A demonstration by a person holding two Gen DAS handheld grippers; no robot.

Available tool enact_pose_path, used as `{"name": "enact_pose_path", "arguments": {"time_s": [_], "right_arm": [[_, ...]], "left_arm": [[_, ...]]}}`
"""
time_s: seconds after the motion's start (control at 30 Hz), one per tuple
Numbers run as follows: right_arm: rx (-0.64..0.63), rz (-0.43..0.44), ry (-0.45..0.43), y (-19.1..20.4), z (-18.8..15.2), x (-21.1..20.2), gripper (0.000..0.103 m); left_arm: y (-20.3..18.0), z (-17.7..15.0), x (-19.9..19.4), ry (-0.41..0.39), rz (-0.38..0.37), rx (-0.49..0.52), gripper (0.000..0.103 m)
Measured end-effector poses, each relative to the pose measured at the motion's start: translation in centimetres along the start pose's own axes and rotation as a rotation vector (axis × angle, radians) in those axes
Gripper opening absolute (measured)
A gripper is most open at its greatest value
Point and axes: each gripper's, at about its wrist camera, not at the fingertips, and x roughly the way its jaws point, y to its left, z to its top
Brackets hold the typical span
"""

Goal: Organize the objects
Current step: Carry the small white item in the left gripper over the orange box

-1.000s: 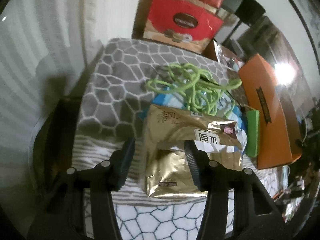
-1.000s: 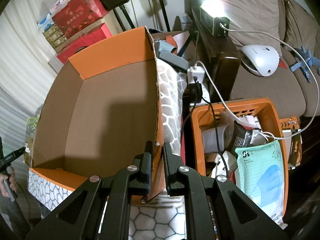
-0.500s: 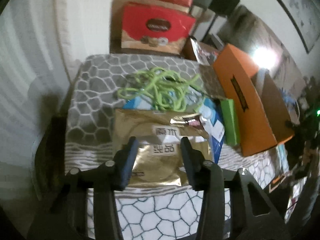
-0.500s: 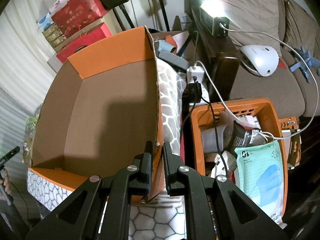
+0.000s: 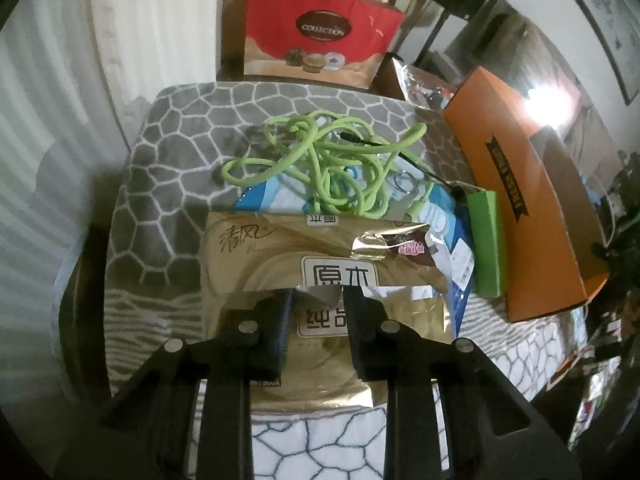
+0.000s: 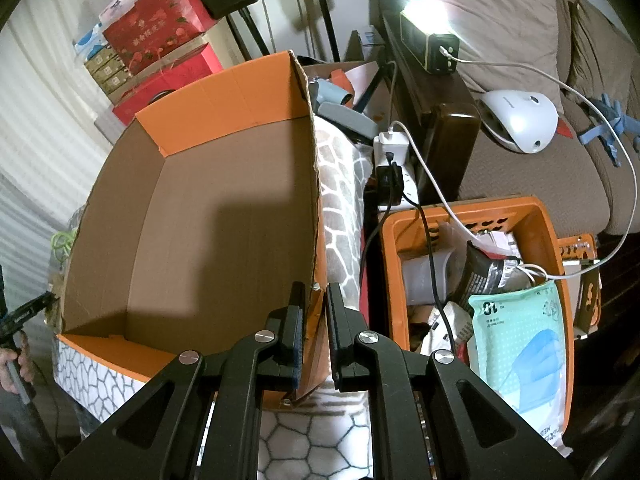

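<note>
Down over the left gripper (image 5: 318,294), the left wrist view shows what the other camera barely catches: a gold tissue pack (image 5: 276,256) lying on the grey patterned blanket (image 5: 176,136). The jaws have just been closing and now stand narrow, with the pack's torn top between them; whether the pads already press on it is hard to tell. Behind the pack a tangled green cord (image 5: 336,172) sits on a blue-and-white packet (image 5: 448,216), with a flat green box (image 5: 486,240) beside it and the orange carton's outer wall (image 5: 520,200) to the right. A red gift bag (image 5: 320,32) stands past the blanket's far edge.

From the right wrist view, the orange carton (image 6: 224,216) shows its bare brown inside. The right gripper (image 6: 316,292) is clamped tight on the carton's near right wall. Right of it an orange basket (image 6: 544,232) holds a mask pack (image 6: 516,336) and other packets, crossed by black and white cables. The carton hides nearly all of the pile; only a loop of green cord shows at its left edge, and a hand (image 6: 16,364) is cut off at the frame's border.
</note>
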Motion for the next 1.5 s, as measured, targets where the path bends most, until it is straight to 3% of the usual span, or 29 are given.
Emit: {"name": "enact_pose_path", "arguments": {"time_s": [0.5, 0.77, 1.2, 1.5], "right_arm": [[0.003, 0.003, -0.002, 0.2, -0.1, 0.0, 0.009], [0.008, 0.011, -0.004, 0.3, -0.2, 0.0, 0.009], [0.011, 0.016, -0.004, 0.4, -0.1, -0.1, 0.009], [0.012, 0.018, -0.004, 0.4, -0.1, -0.1, 0.009]], "left_arm": [[-2.0, -0.2, -5.7, -0.064, -0.081, 0.051, 0.021], [-6.4, 1.3, -7.9, -0.092, -0.181, 0.121, 0.021], [-16.4, 4.7, -5.6, -0.045, -0.225, 0.272, 0.021], [-23.0, 7.2, -1.7, 0.020, -0.233, 0.346, 0.021]]}}
